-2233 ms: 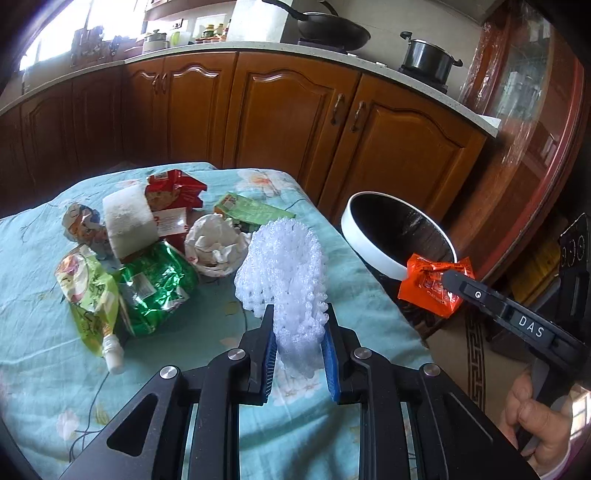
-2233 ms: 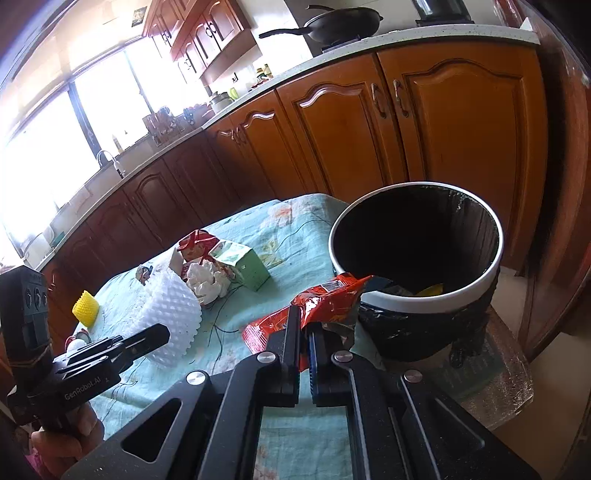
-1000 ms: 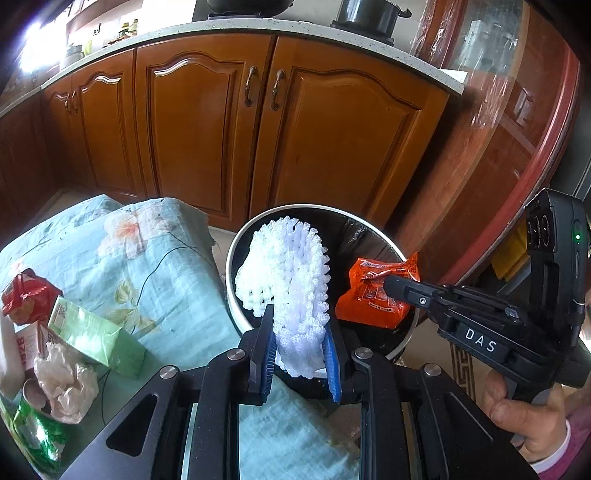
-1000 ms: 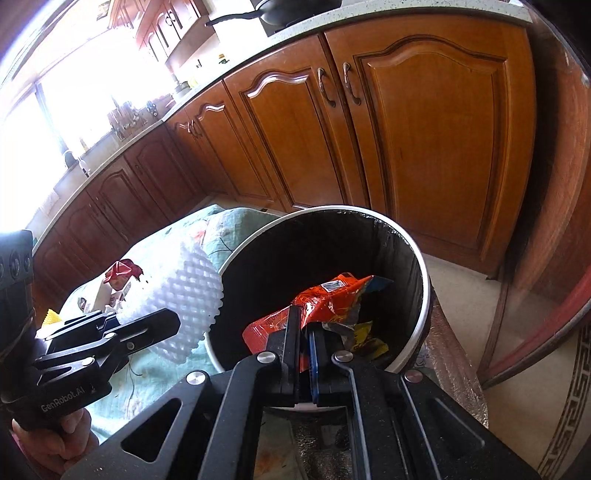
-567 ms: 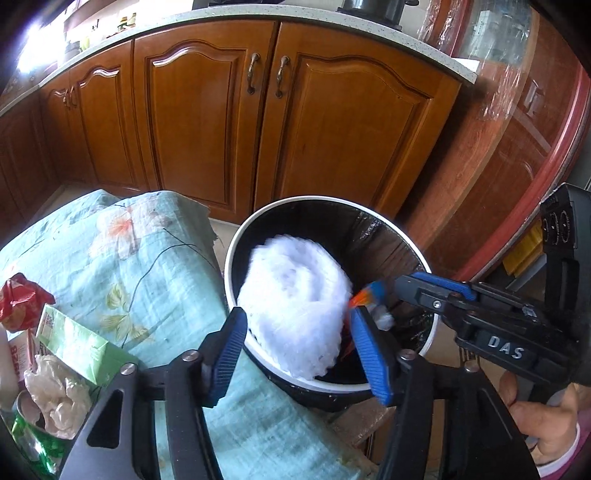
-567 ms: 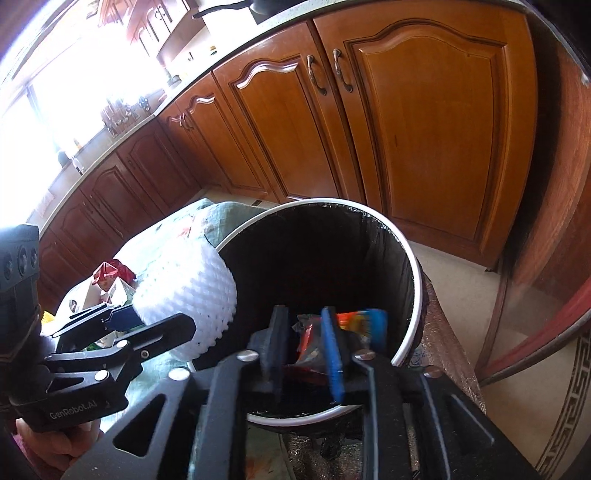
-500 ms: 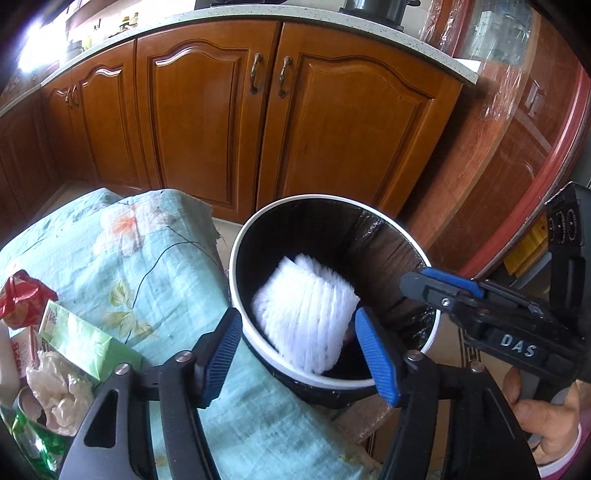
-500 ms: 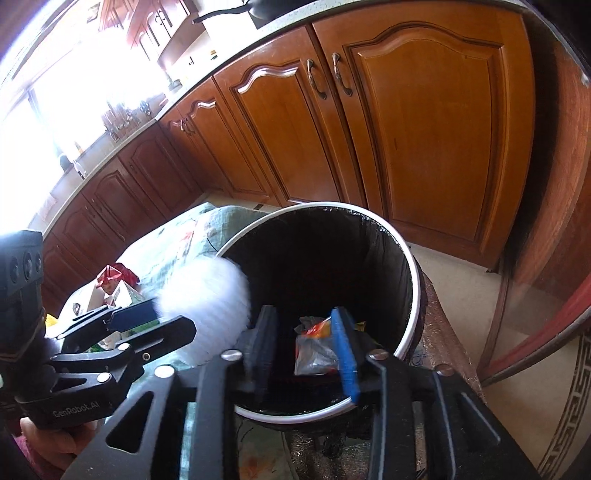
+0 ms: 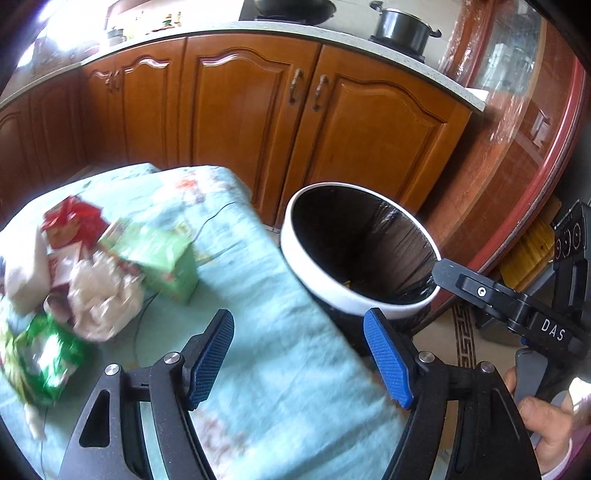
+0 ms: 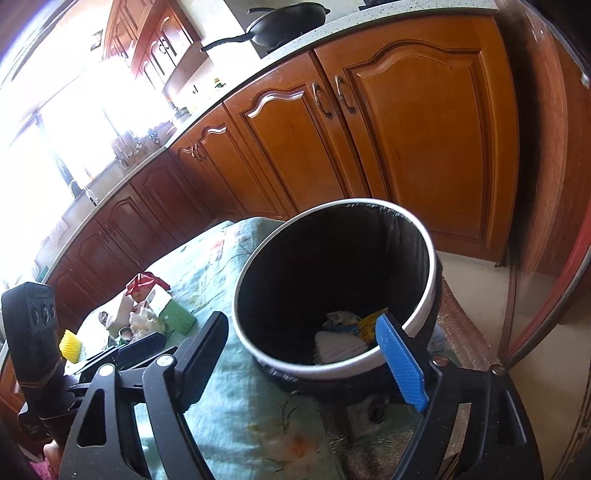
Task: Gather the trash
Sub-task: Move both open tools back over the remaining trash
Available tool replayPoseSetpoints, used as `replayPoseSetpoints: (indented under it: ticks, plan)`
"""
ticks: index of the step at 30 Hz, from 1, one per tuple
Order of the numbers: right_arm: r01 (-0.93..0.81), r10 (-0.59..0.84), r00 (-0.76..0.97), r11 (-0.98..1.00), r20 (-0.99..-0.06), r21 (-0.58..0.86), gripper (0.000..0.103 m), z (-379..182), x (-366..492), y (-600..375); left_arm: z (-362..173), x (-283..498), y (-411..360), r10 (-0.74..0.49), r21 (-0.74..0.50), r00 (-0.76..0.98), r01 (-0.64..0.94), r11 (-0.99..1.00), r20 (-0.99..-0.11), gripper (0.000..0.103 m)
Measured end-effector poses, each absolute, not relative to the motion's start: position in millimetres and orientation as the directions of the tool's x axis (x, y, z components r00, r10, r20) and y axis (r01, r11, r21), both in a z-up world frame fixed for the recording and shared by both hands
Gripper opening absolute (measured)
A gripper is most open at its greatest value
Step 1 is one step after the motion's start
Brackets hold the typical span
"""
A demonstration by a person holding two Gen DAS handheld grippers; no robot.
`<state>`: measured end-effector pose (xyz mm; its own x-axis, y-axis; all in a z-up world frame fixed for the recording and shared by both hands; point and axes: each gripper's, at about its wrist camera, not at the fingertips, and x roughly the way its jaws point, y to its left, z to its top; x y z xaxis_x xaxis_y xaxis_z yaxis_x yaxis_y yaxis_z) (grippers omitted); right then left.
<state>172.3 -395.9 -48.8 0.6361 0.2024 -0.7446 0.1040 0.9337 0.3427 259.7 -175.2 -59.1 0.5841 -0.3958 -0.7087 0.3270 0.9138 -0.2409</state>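
left tool [image 9: 297, 354] jaws just opened wide, nothing held | right tool [image 10: 306, 354] likewise empty over bin [image 10: 424, 314] | foam net [image 10: 340, 345] seen inside bin | remaining trash pile [image 9: 103, 273] lies left on table [image 9: 288, 369], judged nearer left tool

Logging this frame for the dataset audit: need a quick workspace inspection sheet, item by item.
Surface: table with teal floral cloth, wrinkled.
Job's things: black-lined bin beside the table; white foam net and yellow wrapper lie inside. Uncollected on the cloth: green carton, red packet, crumpled paper, green wrapper, yellow foam piece.
Clutter: nothing seen beyond the trash.
Grippers: left hand-held gripper and right hand-held gripper have just been opening; both open, nothing between them.
Cables: thin dark cord across the cloth.
Surroundings: wooden cabinets, pot, pan.
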Motion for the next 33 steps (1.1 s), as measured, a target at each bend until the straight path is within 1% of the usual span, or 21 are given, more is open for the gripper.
replayPoseSetpoints:
  ticks: [8,19,24,33]
  plan:
    - [0.064,0.247,0.634,0.927,-0.732,0.369,0.087,-58,147,-351,-60,217,-127,-0.365,-0.268,0.605,0.248,0.931,-0.708,0.073]
    - [-0.035,0.322,0.583,0.927,-0.746,0.373,0.087,-69,145,-294,-51,181,-59,-0.315,-0.305,0.637,0.131,0.943,-0.704,0.073]
    - [-0.088,0.333,0.574,0.933,-0.748,0.348,0.087,-68,148,-274,-50,170,-34,-0.295,-0.325,0.649,0.078,0.943,-0.701,0.073]
    - [-0.187,0.351,0.565,0.936,-0.747,0.298,0.087,-67,169,-250,-44,161,3,-0.234,-0.318,0.667,-0.005,0.948,-0.707,0.073]
